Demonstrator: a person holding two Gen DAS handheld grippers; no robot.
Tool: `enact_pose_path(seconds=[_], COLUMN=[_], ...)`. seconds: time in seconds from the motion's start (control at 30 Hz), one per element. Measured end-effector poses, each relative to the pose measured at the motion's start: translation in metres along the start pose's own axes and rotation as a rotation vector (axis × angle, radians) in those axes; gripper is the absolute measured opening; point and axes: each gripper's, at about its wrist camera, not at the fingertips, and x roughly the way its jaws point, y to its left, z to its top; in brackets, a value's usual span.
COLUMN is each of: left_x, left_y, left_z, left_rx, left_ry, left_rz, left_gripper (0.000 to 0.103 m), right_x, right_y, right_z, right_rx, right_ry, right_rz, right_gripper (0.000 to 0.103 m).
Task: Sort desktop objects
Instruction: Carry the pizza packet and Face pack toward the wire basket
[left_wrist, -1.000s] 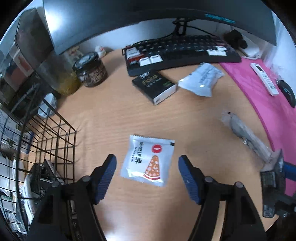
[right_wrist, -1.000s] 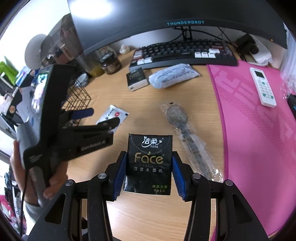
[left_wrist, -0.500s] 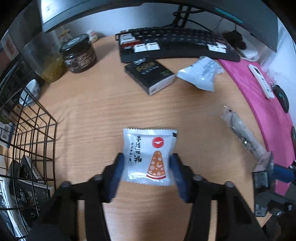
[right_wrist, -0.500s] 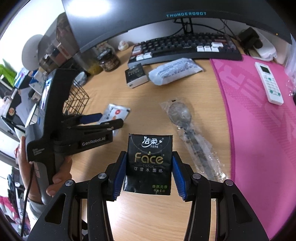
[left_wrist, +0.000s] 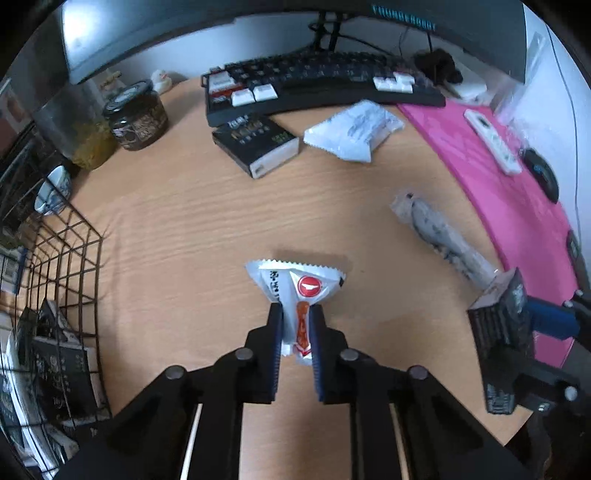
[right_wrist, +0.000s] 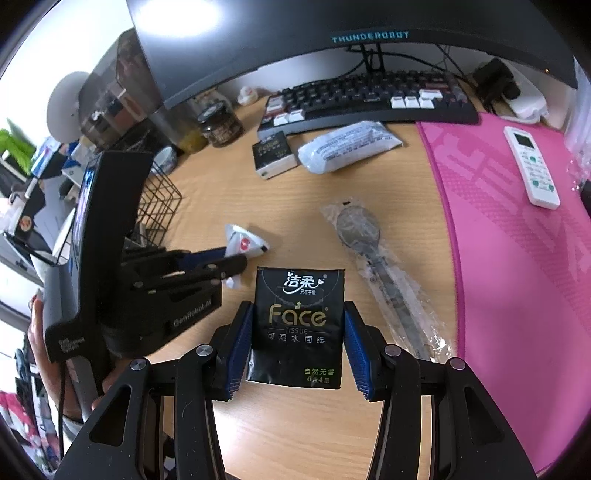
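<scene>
1. L gripper (left_wrist: 296, 325): fingers squeezed nearly together on a small white sachet (left_wrist: 297, 291) with a red round logo and orange print. The sachet is crumpled between the pads, w/ its top fanned out over the wooden desk (left_wrist: 207, 221).
2. R gripper (right_wrist: 298, 334): pads pressed on both sides of a black tissue pack (right_wrist: 297, 325), held flat and facing the cam.
3. Pack text: "Face", "TISSUE", plus Chinese lines incl. "可湿水面纸" and "自然无香".
4. Black wire basket (left_wrist: 62, 280) stands at the desk's left edge, near the L gripper, w/ dark packs inside.
5. Bagged spoon (right_wrist: 376, 258) lies just right of the tissue pack.
6. Farther back: a second black tissue pack (right_wrist: 275, 155), a white wipes pouch (right_wrist: 349, 147), a dark jar (right_wrist: 219, 125), a keyboard (right_wrist: 369, 99).
7. Monitor (right_wrist: 332, 22) bezel reads "THUNDEROBOT".
8. Pink mat (right_wrist: 517, 240) on the right carries a white remote (right_wrist: 532, 166).
9. L tool's body reads "GenRobot.AI".
</scene>
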Motion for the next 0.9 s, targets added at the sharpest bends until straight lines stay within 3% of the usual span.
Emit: enact_pose_path(seconds=[0.23, 0.37, 0.6, 0.8, 0.9], left_x=[-0.075, -0.12, -0.165, -0.165, -0.159], left_y=[0.003, 0.025, 0.119, 0.198, 0.221], left_z=[-0.003, -0.013, -0.06, -0.098, -0.114], left_rx=[-0.011, -0.045, -0.225, -0.377, -0.409], left_ry=[-0.126, -0.201, -0.241, -0.216, -0.203], left_rz=[0.026, 0.076, 0.202, 0.283, 0.284], left_gripper=[0.014, 0.014, 0.015, 0.015, 0.015], right_x=[-0.022, -0.033, -0.021, 0.016, 0.031], right_y=[0.02, 0.06, 0.175, 0.246, 0.27], right_z=[0.01, 0.023, 0.037, 0.034, 0.031], right_rx=[-0.044, -0.123, -0.33, -0.411, -0.444], right_ry=[-0.036, -0.047, -0.018, 0.036, 0.037], right_rz=[0.007, 0.052, 0.184, 0.216, 0.203], right_gripper=[0.048, 0.048, 0.048, 0.048, 0.048])
